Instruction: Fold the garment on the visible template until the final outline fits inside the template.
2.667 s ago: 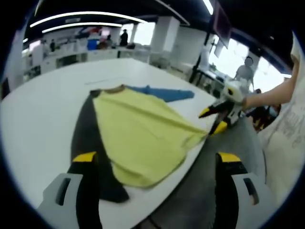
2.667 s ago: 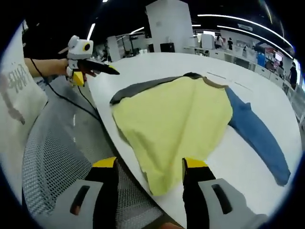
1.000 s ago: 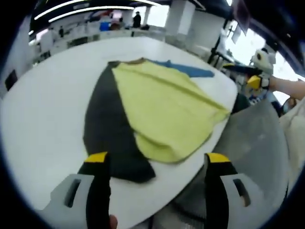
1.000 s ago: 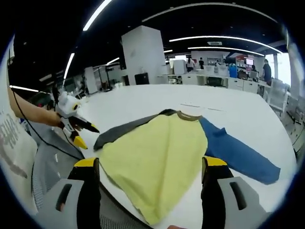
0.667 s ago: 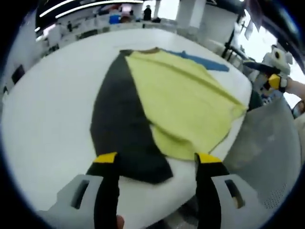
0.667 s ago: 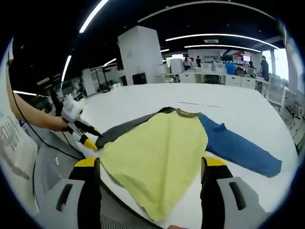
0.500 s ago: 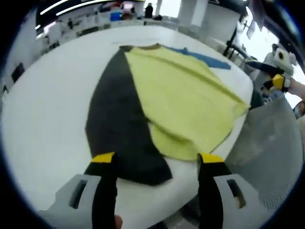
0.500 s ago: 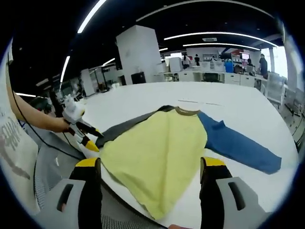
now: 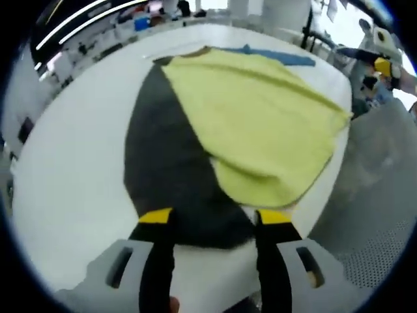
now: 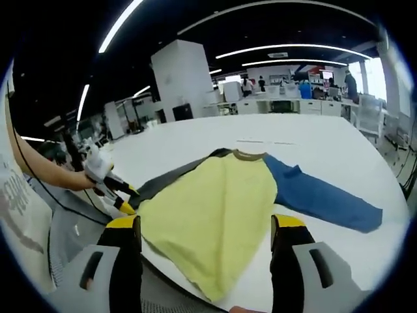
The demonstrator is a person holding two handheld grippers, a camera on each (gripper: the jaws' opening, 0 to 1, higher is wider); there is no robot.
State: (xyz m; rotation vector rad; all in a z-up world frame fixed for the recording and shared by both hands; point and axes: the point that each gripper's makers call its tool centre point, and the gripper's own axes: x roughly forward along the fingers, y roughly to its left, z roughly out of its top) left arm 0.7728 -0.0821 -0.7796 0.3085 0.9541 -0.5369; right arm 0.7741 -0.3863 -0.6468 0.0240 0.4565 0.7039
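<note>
The garment (image 9: 260, 124) lies flat on my white tabletop (image 9: 71, 163), its yellow body reaching the near edge, the dark sleeve (image 9: 172, 163) spread toward one side, the blue sleeve (image 10: 319, 195) toward the other. My left gripper (image 9: 208, 218) is open, jaws straddling the dark sleeve's cuff end, gripping nothing. My right gripper (image 10: 205, 225) hangs wide open, empty, above the yellow hem.

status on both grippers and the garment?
Left gripper open, jaws over dark sleeve end. Right gripper open, clear of the garment. Hem overhangs table edge; nothing blocking.
</note>
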